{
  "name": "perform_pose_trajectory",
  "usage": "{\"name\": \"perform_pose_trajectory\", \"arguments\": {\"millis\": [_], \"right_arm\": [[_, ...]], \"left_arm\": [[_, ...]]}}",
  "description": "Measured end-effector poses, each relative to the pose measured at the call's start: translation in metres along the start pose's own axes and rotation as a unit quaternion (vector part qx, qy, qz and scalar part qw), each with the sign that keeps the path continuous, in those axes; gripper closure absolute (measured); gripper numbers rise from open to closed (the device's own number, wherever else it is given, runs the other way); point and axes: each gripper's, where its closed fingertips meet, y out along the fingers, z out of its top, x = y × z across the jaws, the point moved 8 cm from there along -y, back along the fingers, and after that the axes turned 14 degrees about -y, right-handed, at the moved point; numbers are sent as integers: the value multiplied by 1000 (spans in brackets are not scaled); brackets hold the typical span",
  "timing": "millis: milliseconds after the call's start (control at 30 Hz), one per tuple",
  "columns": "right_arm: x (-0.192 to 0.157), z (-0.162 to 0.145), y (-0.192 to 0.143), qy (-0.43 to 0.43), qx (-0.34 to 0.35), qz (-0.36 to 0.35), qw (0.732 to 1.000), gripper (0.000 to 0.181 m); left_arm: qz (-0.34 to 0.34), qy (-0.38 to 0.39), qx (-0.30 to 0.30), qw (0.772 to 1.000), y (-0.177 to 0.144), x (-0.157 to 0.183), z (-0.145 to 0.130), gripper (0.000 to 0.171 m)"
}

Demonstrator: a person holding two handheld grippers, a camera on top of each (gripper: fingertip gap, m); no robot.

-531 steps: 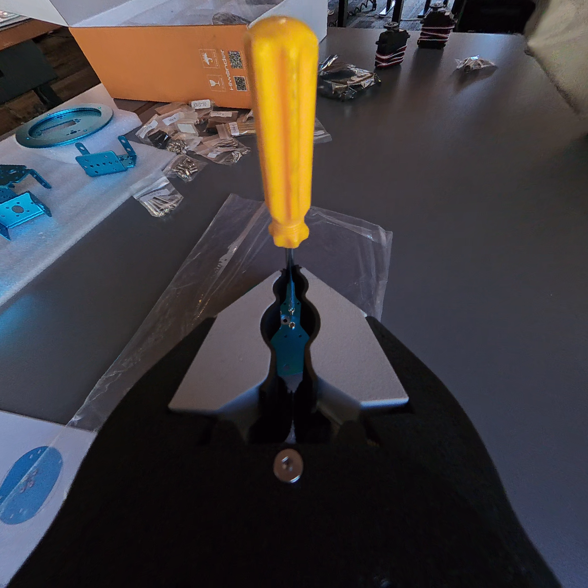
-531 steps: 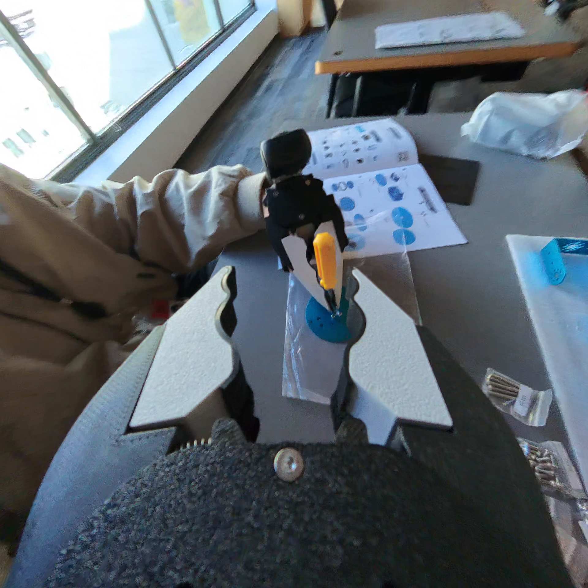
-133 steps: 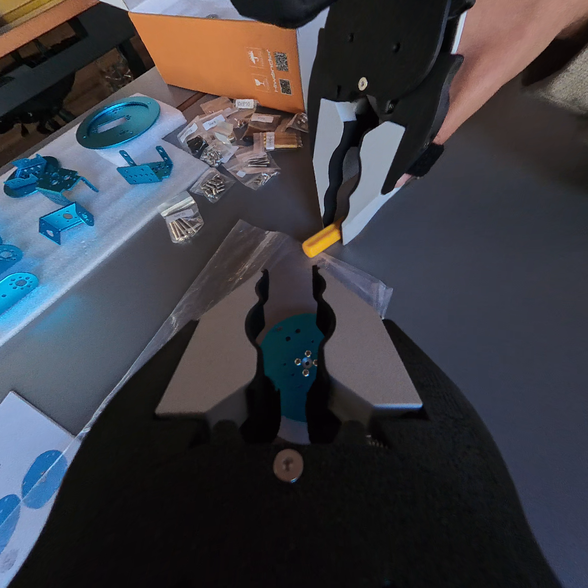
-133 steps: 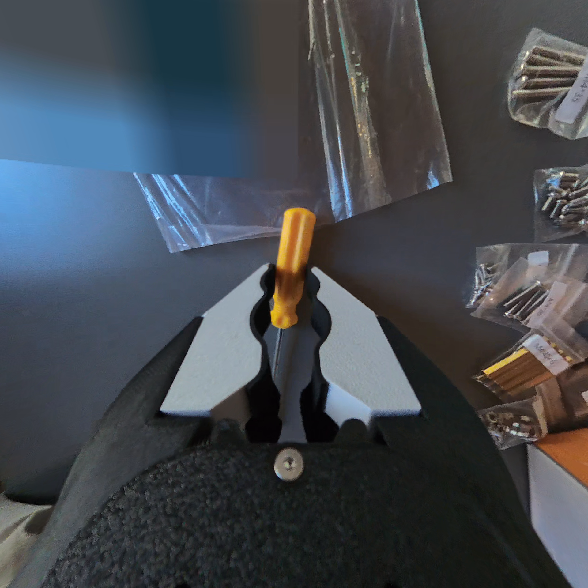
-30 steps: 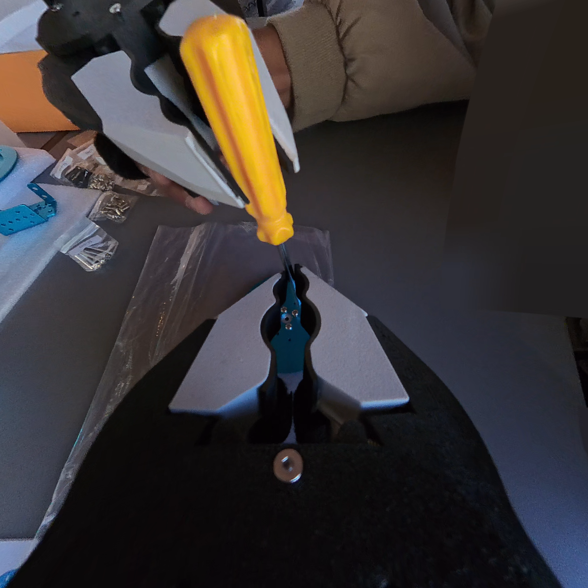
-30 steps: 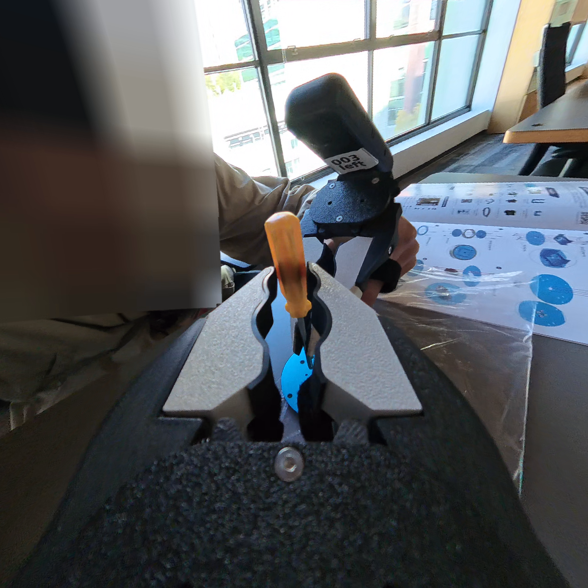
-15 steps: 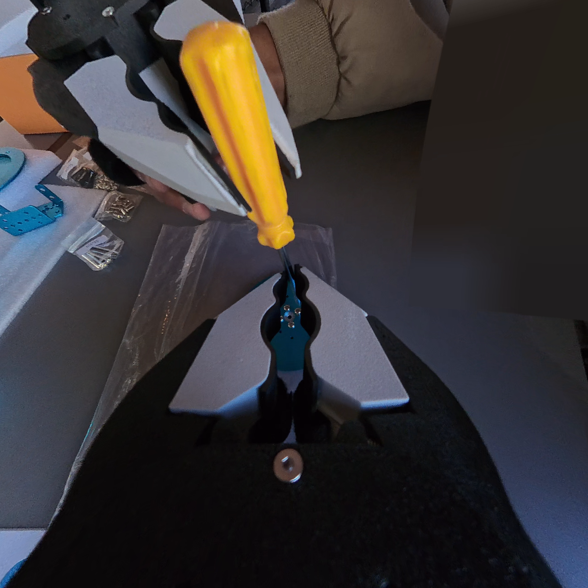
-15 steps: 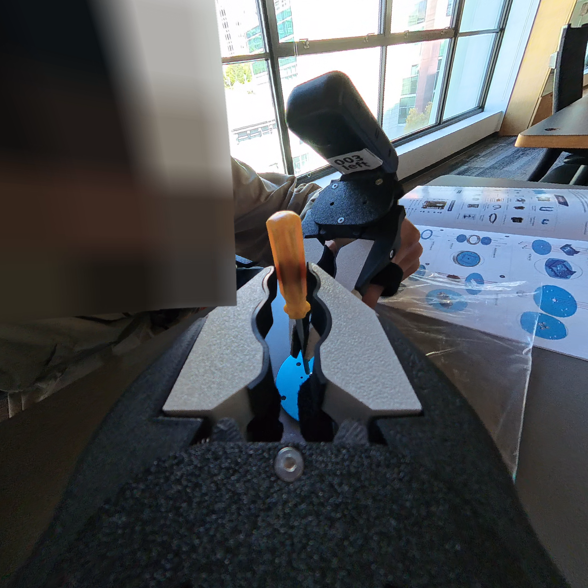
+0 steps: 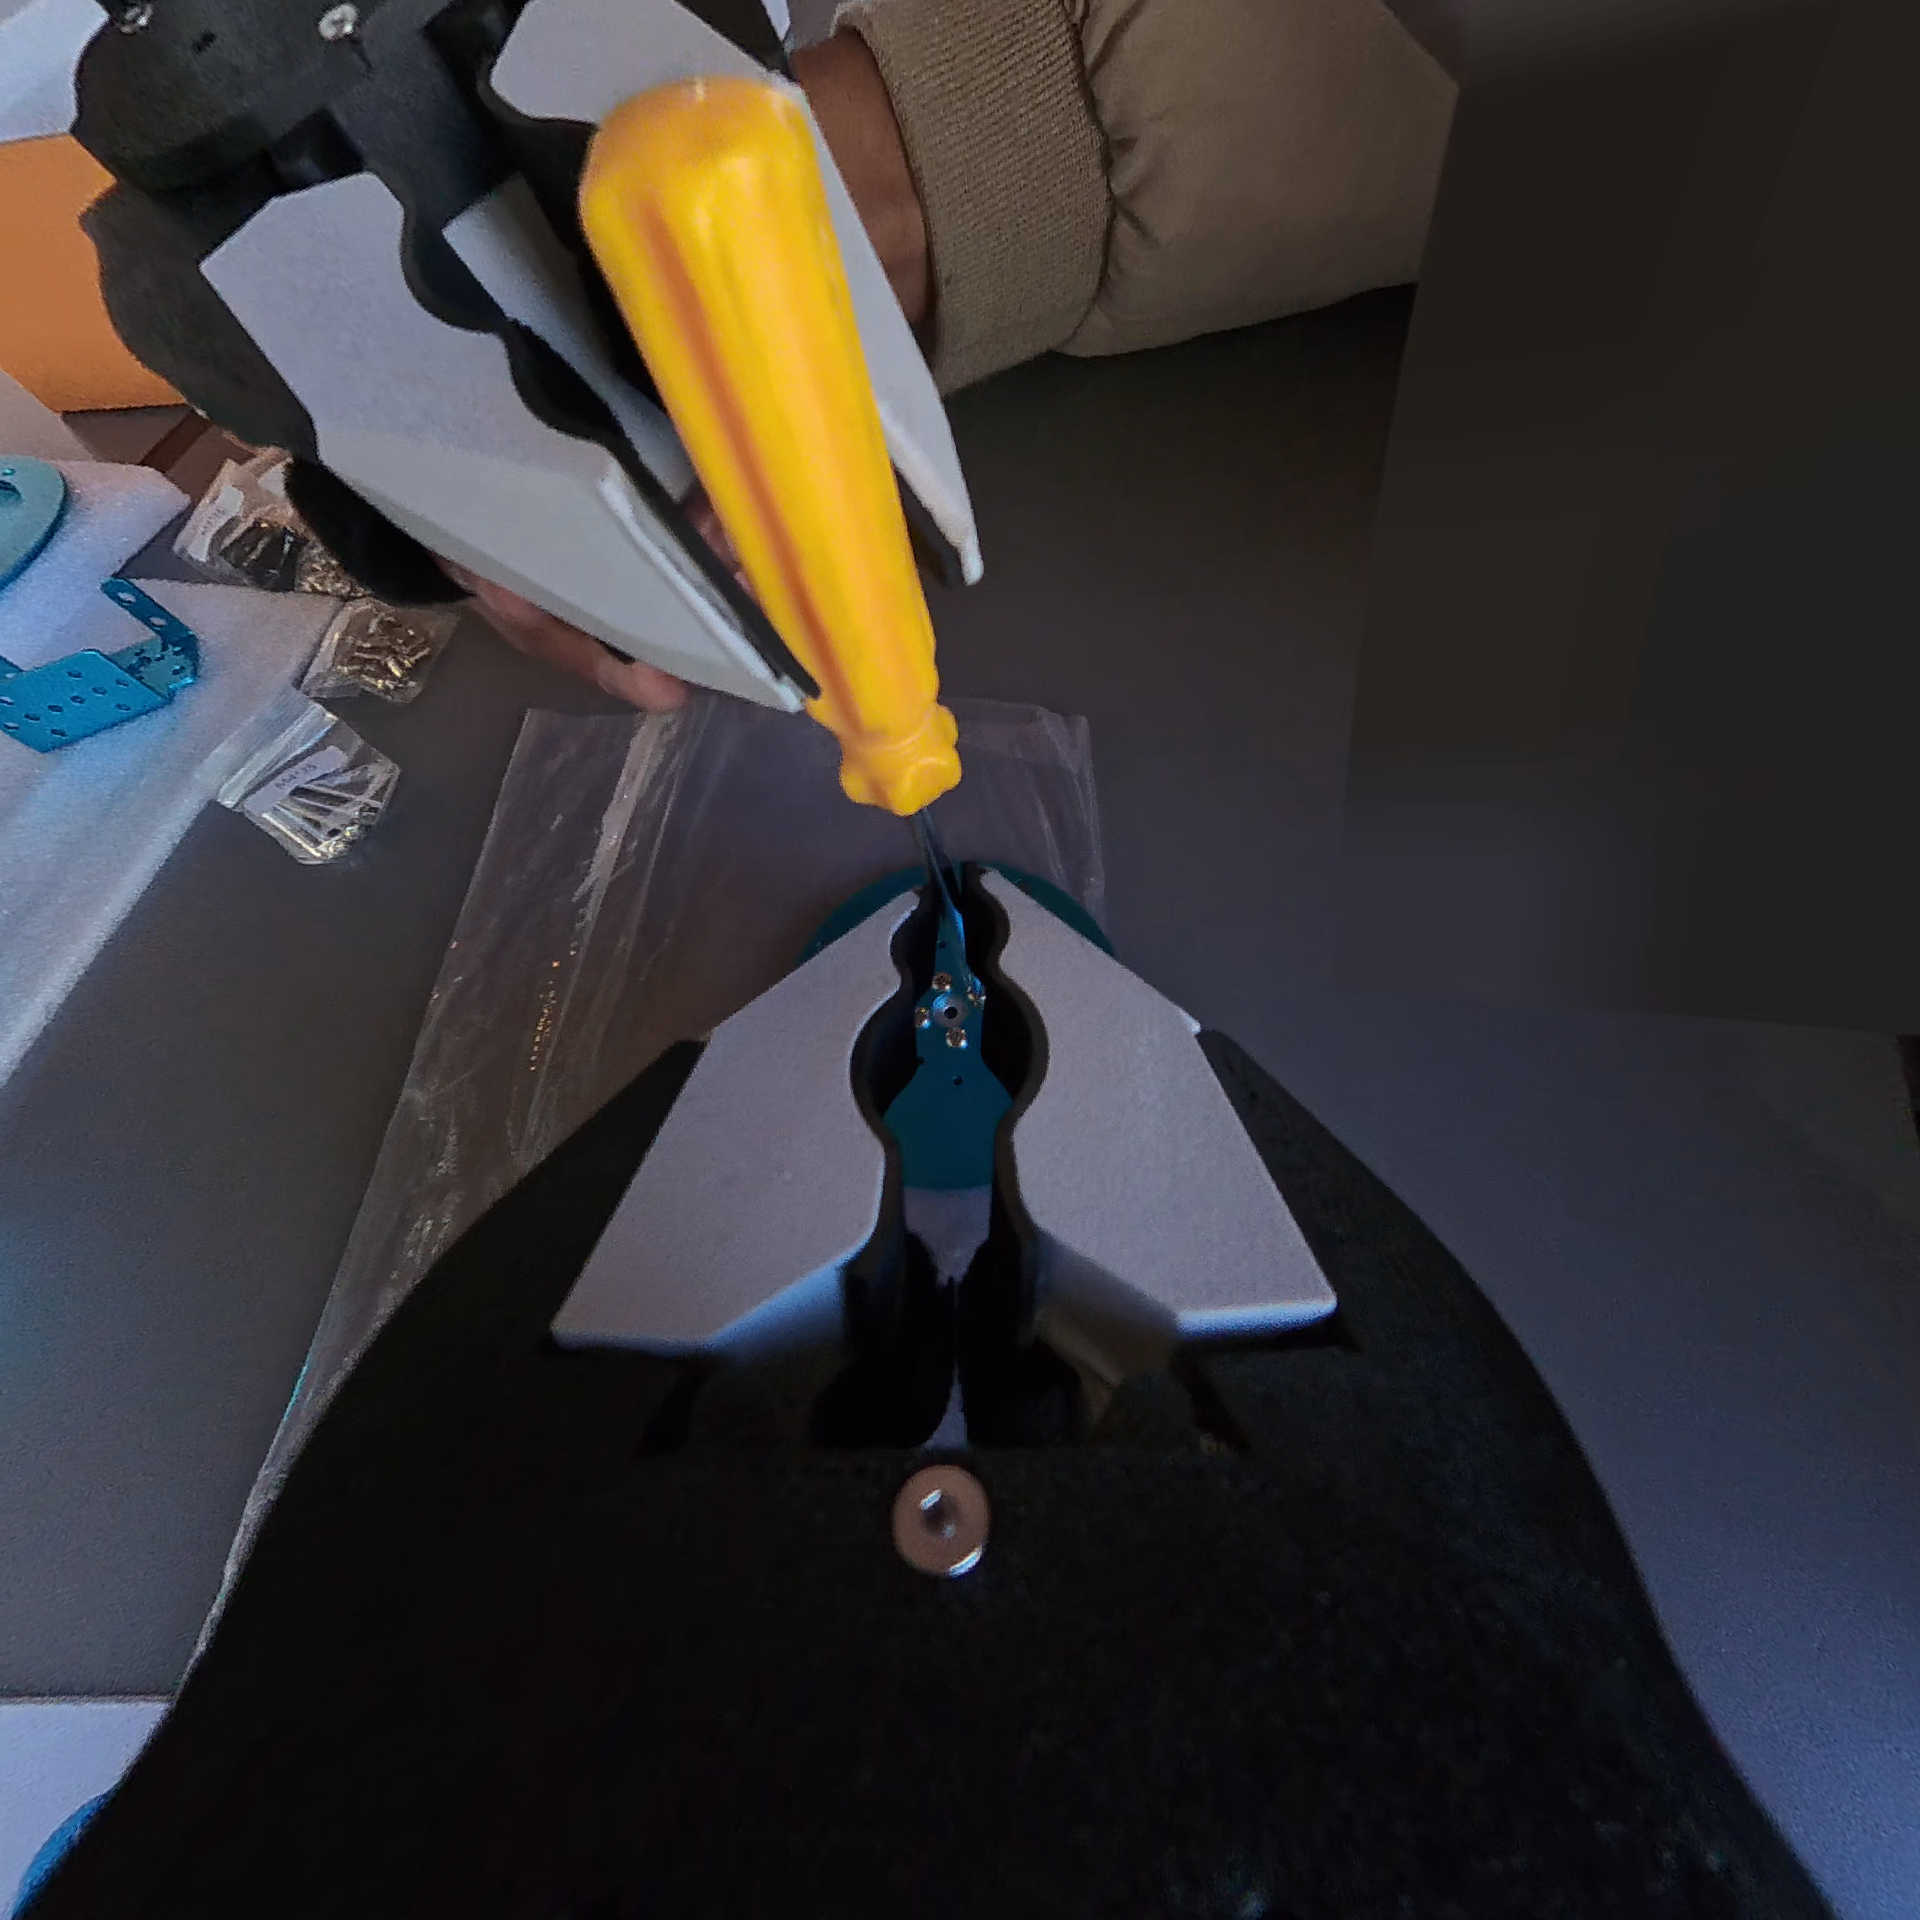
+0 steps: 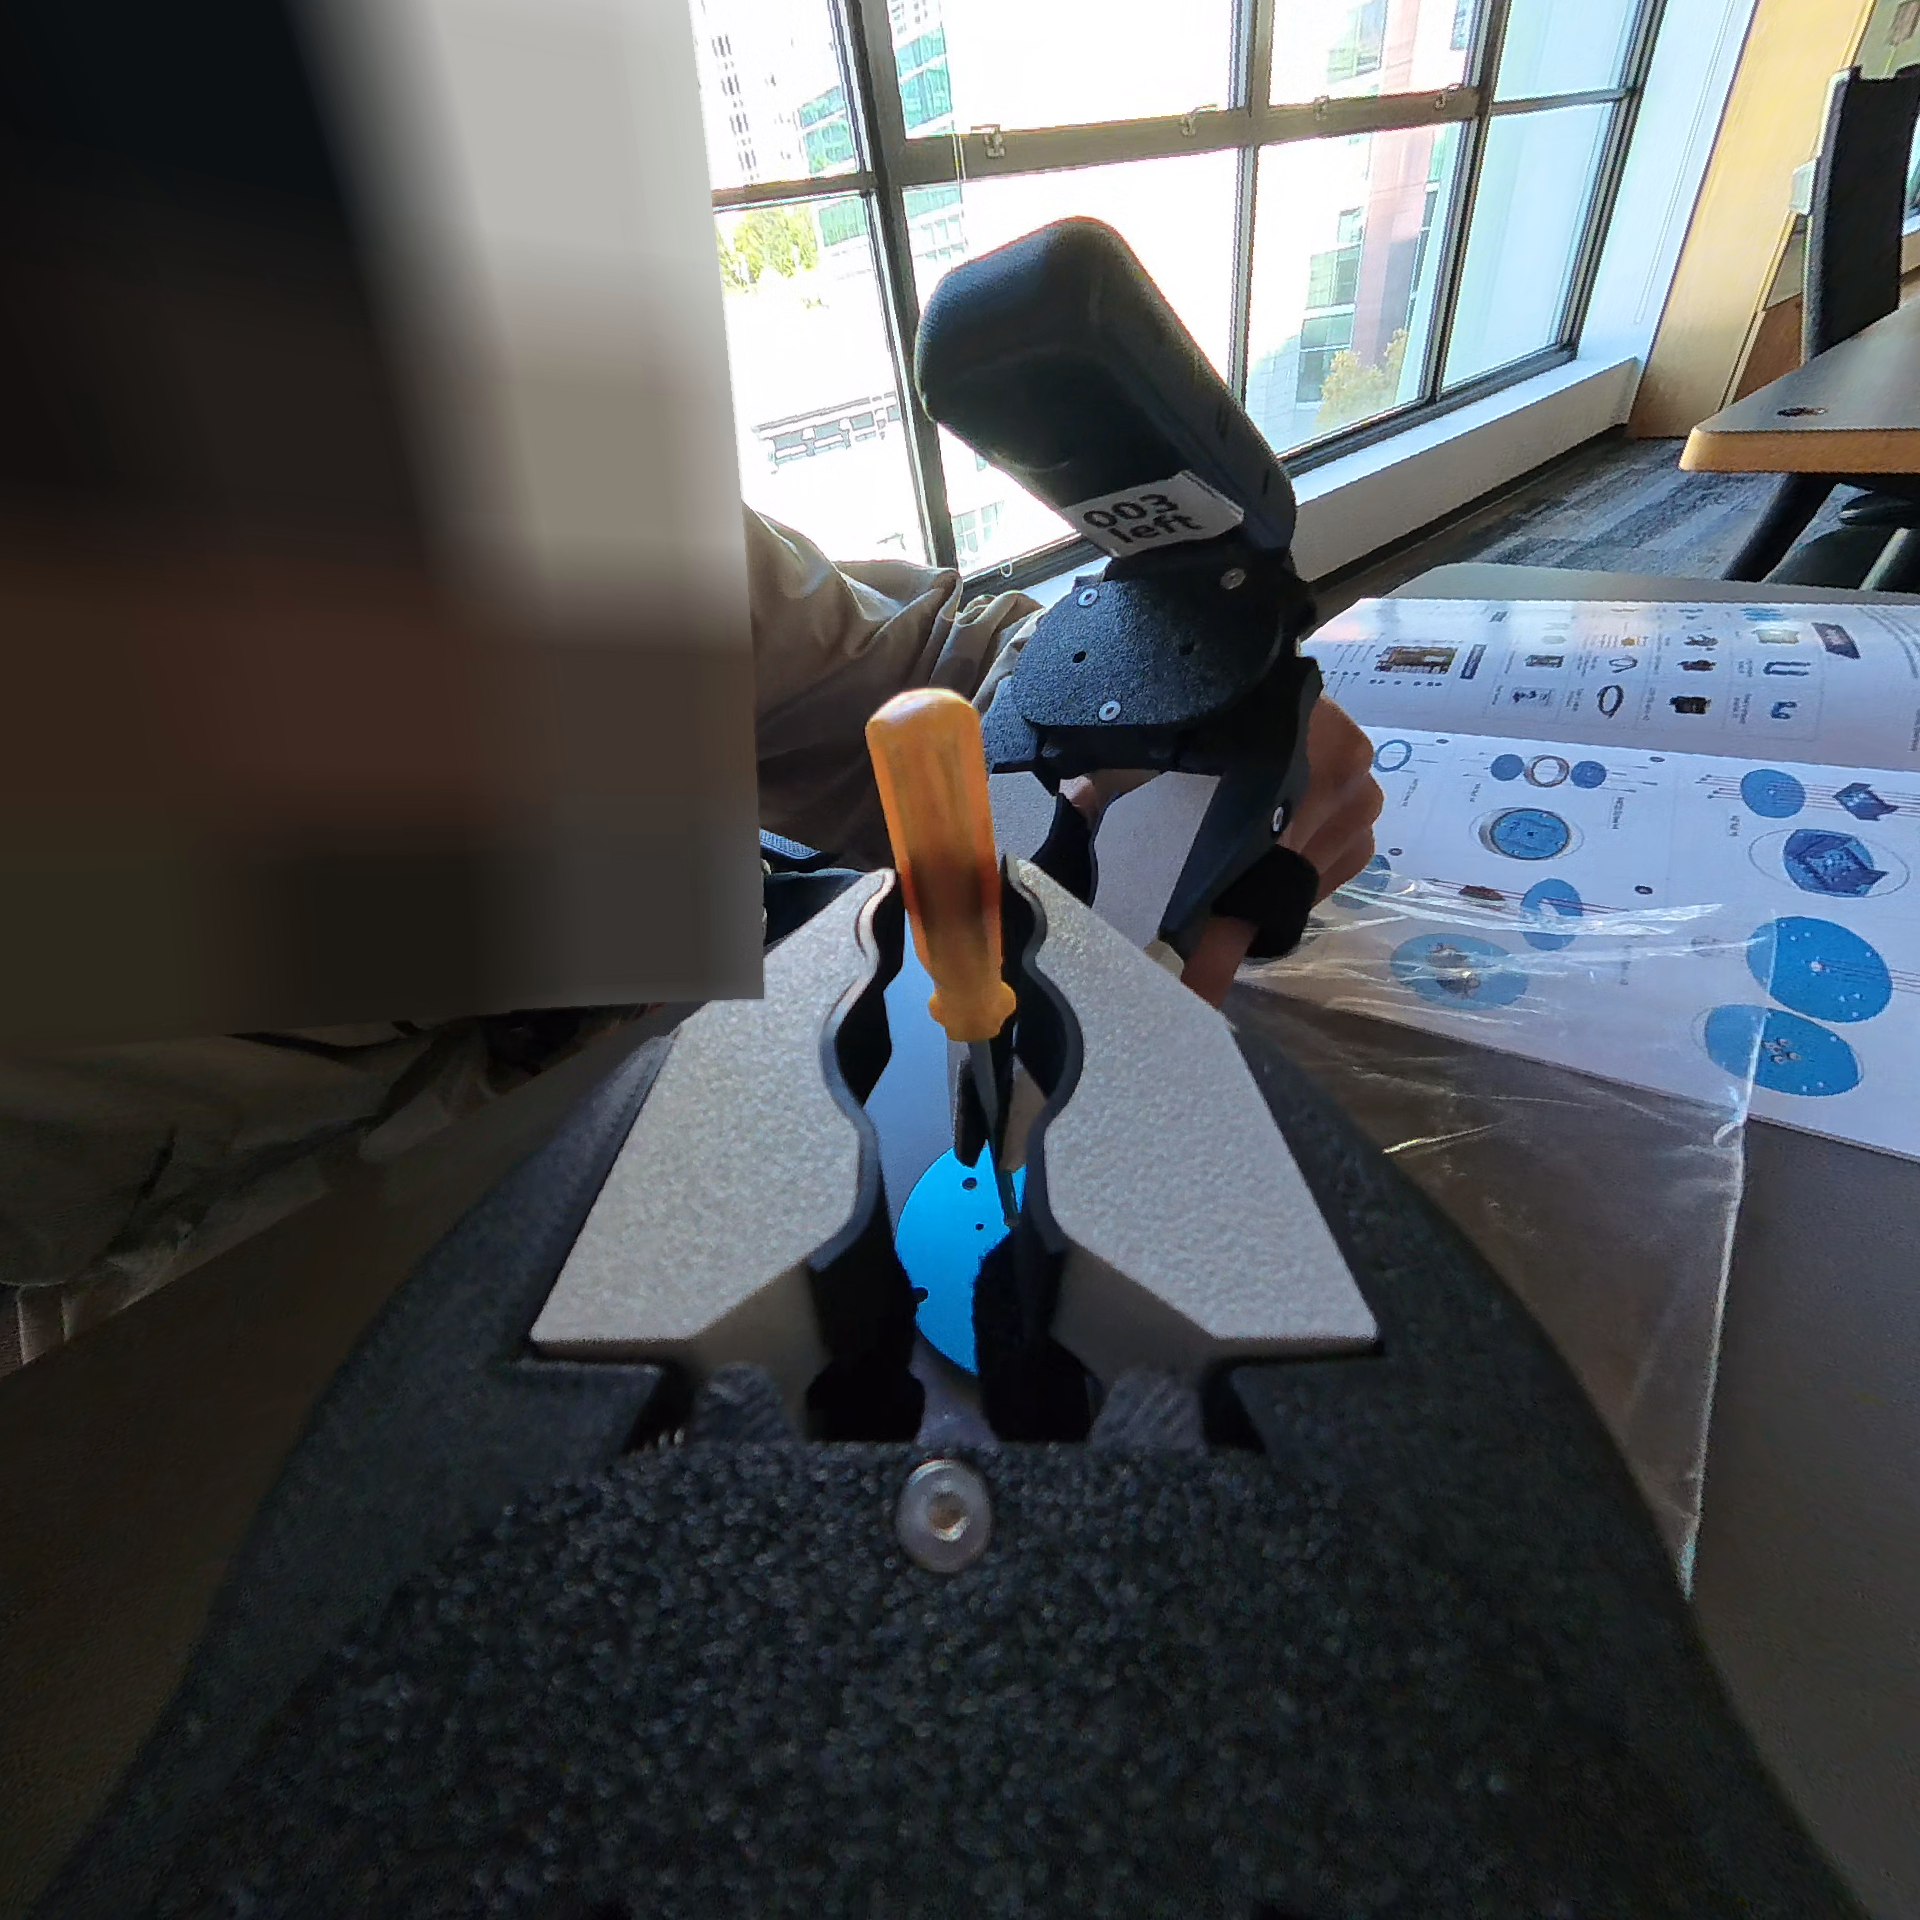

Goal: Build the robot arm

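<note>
A blue metal disc [image 9: 943, 1127] with small screws around its hub lies on a clear plastic bag on the dark table. My left gripper [image 9: 951, 883] is shut to a narrow gap, its fingertips down on top of the disc, whose rim shows on both sides of them. My right gripper [image 9: 873, 634] is shut on the yellow handle of a screwdriver [image 9: 769, 416]. The screwdriver is tilted, with its tip on the disc's hub between the left fingertips. In the right wrist view the right gripper [image 10: 948, 878] holds the screwdriver [image 10: 925, 790] over the disc [image 10: 951, 1247], with the left gripper [image 10: 992, 1127] behind.
The clear bag [image 9: 623, 935] spreads left of the disc. Screw bags [image 9: 312, 779], a blue bracket [image 9: 94, 675] on white foam and an orange box [image 9: 52, 291] are at the left. A printed sheet [image 10: 1662, 831] lies beyond. A person's sleeve [image 9: 1143, 156] is close. The tips of one gripper are about 7 cm away from the tips of the other. Both grippers' tips are roughly 30 cm from the blue bracket [image 9: 94, 675].
Over the last second the screwdriver stays tip-down on the disc's hub and barely shifts. 4.4 s ago the screwdriver was flat on the table and the left gripper was open.
</note>
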Motion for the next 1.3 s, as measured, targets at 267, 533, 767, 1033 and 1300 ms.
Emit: {"name": "perform_pose_trajectory", "arguments": {"millis": [267, 533, 767, 1033, 1300], "right_arm": [[-2, -1, 0, -8, -4, 3, 1000, 165], [-10, 25, -8, -14, -111, -69, 991, 133], [-42, 76, 6, -134, -316, -153, 927, 122], [-29, 87, 24, -105, -557, -98, 818, 133], [-7, 77, 38, 21, -562, -60, 825, 163]], "left_arm": [[4, 11, -3, 1000, 0, 1, -1, 168], [-1, 9, 1, 1000, 0, 0, -2, 168], [-12, -7, 11, 1000, 0, -4, -4, 168], [-30, -13, 21, 999, 0, -6, -5, 168], [-44, -22, 30, 998, 0, -8, -7, 168]]}}
